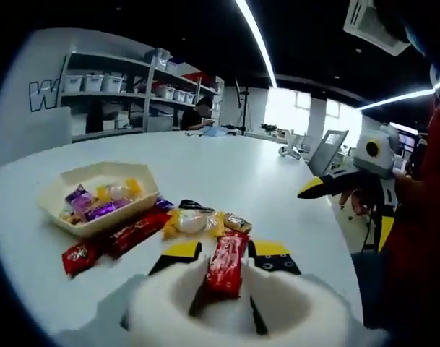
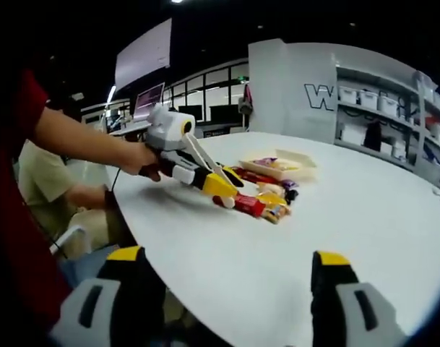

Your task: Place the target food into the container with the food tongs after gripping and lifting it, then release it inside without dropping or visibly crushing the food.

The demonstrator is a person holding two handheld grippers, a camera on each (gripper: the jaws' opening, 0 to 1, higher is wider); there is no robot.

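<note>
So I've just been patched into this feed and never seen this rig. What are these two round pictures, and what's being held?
No robot arm here: a person holds a two-jaw gripper in each hand, and a fisheye camera rides on each.

The left gripper view looks along the left gripper, whose yellow-tipped jaws are shut on a red snack bar. Ahead on the white table sits a cream container holding wrapped sweets, with more red bars and a yellow packet beside it.

The right gripper view shows the right gripper with jaws apart, holding nothing, hovering over the table edge. Across from it you see the left gripper from the side, in the person's hand.
</note>
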